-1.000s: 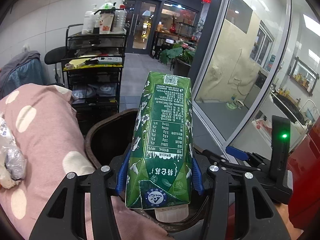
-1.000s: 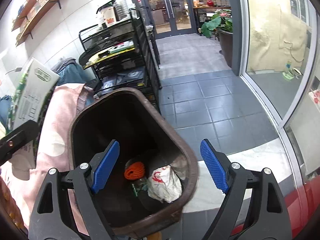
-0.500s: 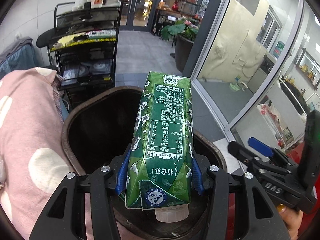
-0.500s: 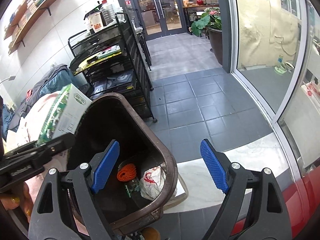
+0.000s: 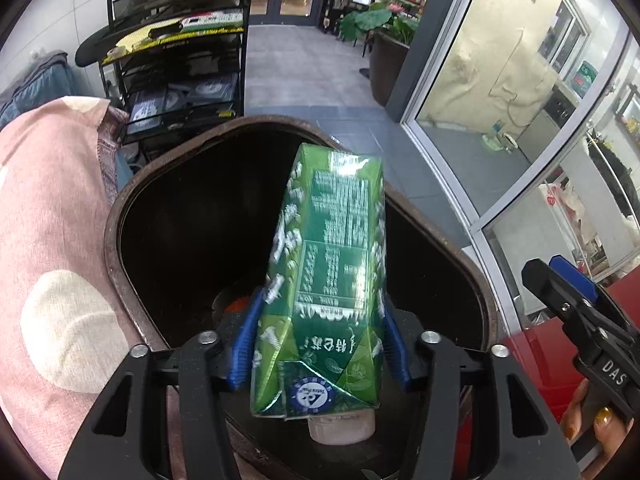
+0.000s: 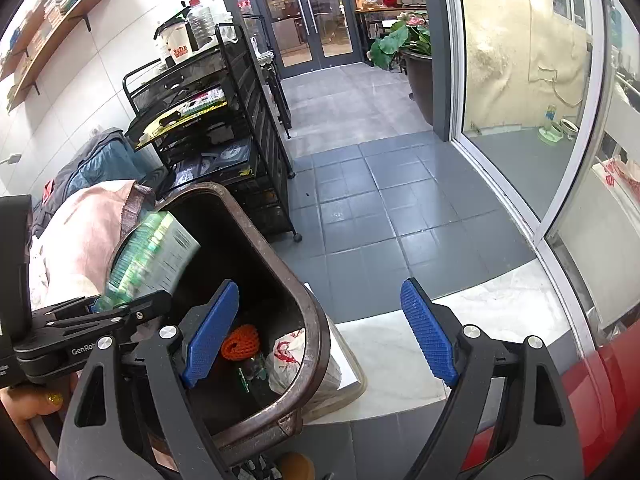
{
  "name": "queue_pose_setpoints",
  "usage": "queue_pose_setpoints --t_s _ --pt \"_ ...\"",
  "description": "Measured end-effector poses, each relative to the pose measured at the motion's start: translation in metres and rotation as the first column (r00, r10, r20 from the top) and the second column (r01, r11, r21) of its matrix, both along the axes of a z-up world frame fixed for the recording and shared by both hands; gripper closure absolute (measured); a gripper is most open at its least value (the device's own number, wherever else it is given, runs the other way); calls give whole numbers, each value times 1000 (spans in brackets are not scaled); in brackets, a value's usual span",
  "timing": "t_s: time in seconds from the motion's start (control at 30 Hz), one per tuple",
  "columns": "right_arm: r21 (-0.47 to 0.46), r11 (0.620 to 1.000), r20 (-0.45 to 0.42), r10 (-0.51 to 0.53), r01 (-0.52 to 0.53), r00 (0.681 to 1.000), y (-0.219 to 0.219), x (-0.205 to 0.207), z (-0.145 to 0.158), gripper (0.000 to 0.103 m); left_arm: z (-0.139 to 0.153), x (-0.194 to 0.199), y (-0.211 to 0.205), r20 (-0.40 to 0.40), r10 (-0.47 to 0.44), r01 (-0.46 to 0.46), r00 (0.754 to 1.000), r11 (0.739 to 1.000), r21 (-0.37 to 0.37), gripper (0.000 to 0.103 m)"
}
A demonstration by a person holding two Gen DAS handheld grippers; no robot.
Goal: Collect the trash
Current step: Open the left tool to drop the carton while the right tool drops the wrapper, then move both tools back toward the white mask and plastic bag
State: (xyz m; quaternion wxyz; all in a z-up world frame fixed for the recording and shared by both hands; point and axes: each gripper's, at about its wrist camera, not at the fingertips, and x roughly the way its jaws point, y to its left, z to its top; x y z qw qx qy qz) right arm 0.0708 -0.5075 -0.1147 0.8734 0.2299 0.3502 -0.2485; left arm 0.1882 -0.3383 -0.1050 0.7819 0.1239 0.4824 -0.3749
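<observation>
L tongs just spread, green carton loose between pads over brown bin; let it drop straight. R tongs wide, empty.

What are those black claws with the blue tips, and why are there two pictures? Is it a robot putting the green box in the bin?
There is no robot here. A person holds one grabbing tool in each hand, and a small camera on each tool looks along its two fingers. One picture comes from the left gripper, the other from the right gripper. Both look down into a brown trash bin, which has an orange thing and a crumpled white wrapper inside. The left fingers have just been opening. The green drink carton between them looks blurred and tilted, so it seems to be slipping into the bin. The right fingers are wide open and hold nothing.
</observation>
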Motion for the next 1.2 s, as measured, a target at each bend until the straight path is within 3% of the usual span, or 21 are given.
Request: queue_pose_setpoints --t_s 0.03,0.07,0.23,0.33,0.73,0.93,1.2 --pt "1 1000 0 1 -1 1000 1 0 0 20 -1 0 0 2 4 -4 1000 1000 9 26" --pt "2 1000 0 2 -2 1000 1 0 0 20 -1 0 0 11 9 -9 1000 1000 22 18" --pt "-2 1000 6 -2 2 1000 2 -2 2 17 -7 -2 -3 30 1 -3 1000 998 60 16" --pt "-4 1000 9 -2 2 1000 3 -2 4 17 -5 -1 -1 37 8 -10 999 999 45 16" --pt "-28 998 44 54 -53 998 21 3 15 14 41 -25 44 107 66 -46 992 984 -174 11" --pt "-27 993 70 118 -117 991 43 16 20 14 72 -48 75 238 118 -56 964 966 -252 7" --pt "-28 968 119 249 -248 961 84 33 34 11 91 -60 124 299 209 -104 931 938 -331 6"
